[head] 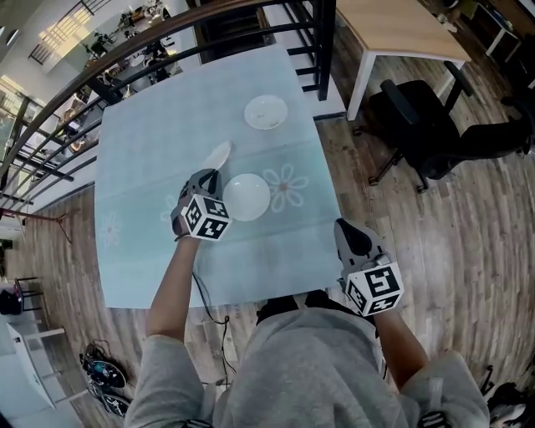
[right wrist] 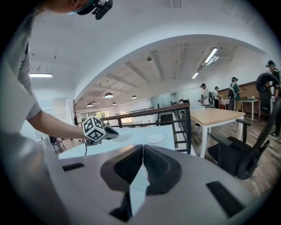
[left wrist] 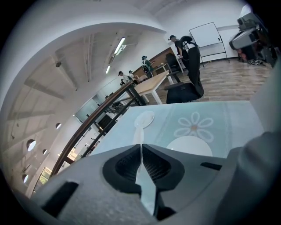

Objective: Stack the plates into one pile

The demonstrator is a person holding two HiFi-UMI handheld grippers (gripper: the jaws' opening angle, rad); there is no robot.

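1. Head view: the left gripper (head: 211,174) clamps the held plate (head: 219,155) by its rim. This plate is tilted and lifted off the cloth, just beside the near plate (head: 247,196), which lies flat.
2. Left gripper view: the jaws of the left gripper (left wrist: 142,147) are drawn narrow onto the held plate (left wrist: 139,134), which shows edge-on as a thin white sliver between them. The near plate (left wrist: 189,146) lies just to the right.
3. The right gripper (head: 347,227) hangs off the table's near right corner, above the floor. In the right gripper view its jaws (right wrist: 142,147) are pressed together with nothing between them.
4. The far plate (head: 266,111) rests alone towards the far edge, well apart from the other two.
5. Step in hand, as judged: set the held plate on the near plate. Level it first, centre it over the lower plate, lower it until the two meet, and release only once it rests. A grip on a thin rim probably lets the plate swing, so a slow approach is advisable.
6. Surface: a pale blue tablecloth (head: 142,167) with faint flower prints covers the table. It looks smooth, so a nudged plate may slide.
7. Room: a dark railing (head: 50,109) borders the far left. A wooden desk (head: 401,25) and an office chair (head: 418,125) stand to the right on a plank floor (head: 468,217). Several people (right wrist: 232,90) stand in the background, and a whiteboard (left wrist: 206,35) stands against the far wall.
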